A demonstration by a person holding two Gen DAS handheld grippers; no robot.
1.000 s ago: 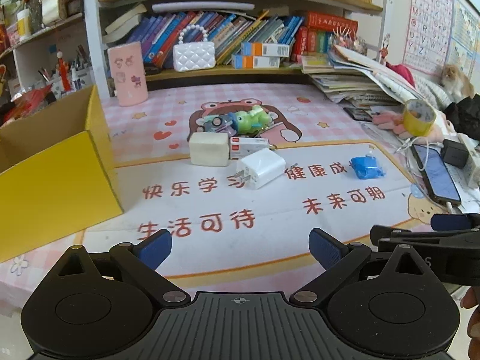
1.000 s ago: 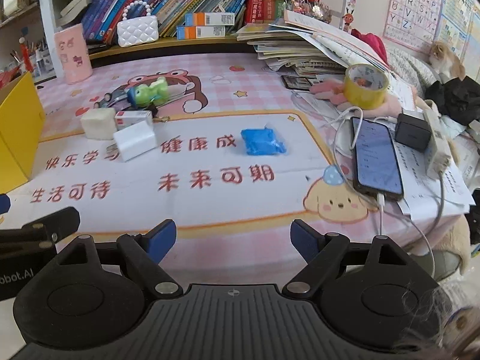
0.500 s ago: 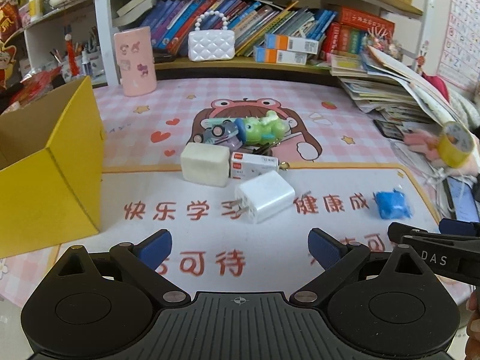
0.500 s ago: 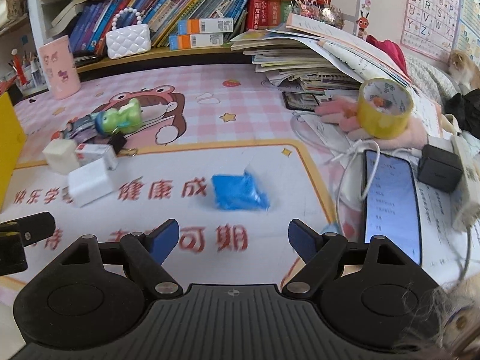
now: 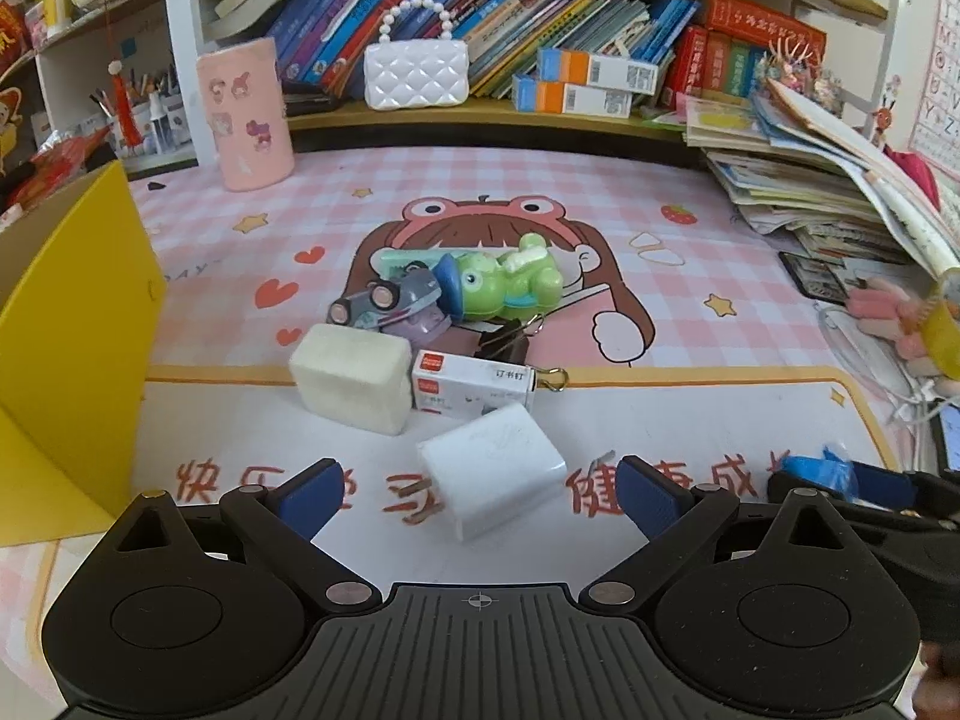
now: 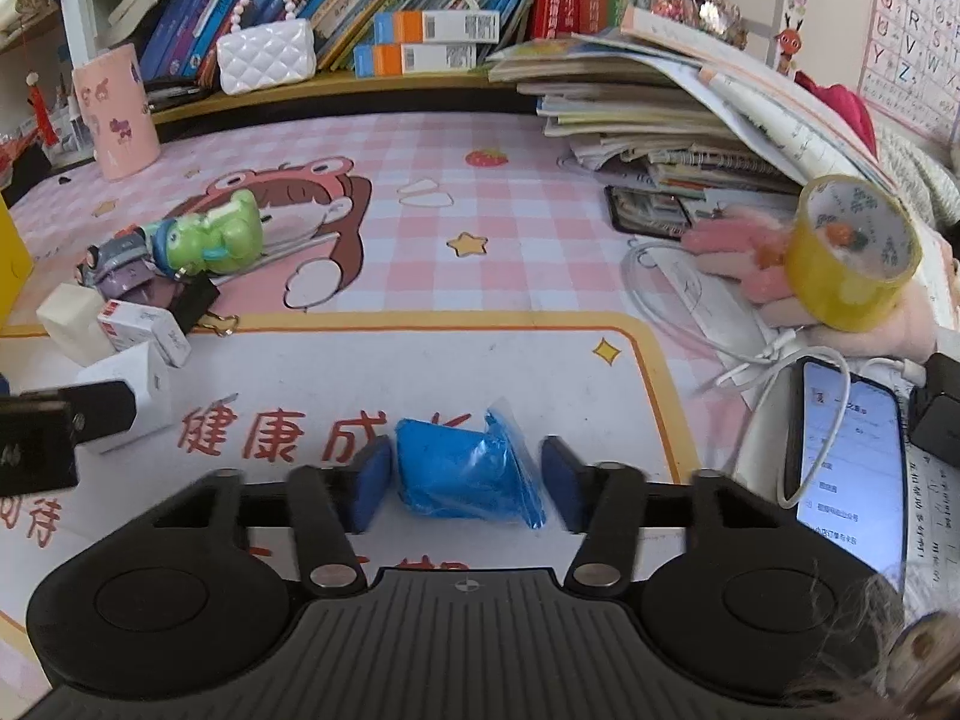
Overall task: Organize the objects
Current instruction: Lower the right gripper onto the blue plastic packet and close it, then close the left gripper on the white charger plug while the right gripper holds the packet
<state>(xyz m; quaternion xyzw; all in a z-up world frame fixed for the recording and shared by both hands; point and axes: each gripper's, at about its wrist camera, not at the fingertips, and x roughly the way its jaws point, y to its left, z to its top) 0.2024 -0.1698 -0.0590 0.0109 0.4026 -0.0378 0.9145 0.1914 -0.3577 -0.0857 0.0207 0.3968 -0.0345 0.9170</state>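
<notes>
— Where is the blue packet (image 6: 465, 468)?
— On the table, right of the white charger (image 6: 129, 387), between the right gripper (image 6: 467, 483) fingers; they have just been closing, one pad not touching yet.
— And the left gripper (image 5: 478, 495)?
— Fingers wide, empty. Better to squeeze the packet gently at its middle.

Red characters 健康成 on the desk mat (image 6: 540, 360), 订书钉 on the small white staple box (image 5: 474, 384), alphabet letters on the wall chart (image 6: 918, 18)

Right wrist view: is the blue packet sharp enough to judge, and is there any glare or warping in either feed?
Right wrist view: blue packet fairly sharp between the fingers, only the phone screen glows bright. Left wrist view: white charger sharp. Both views bow the shelf and mat edges; no harsh shadows.
</notes>
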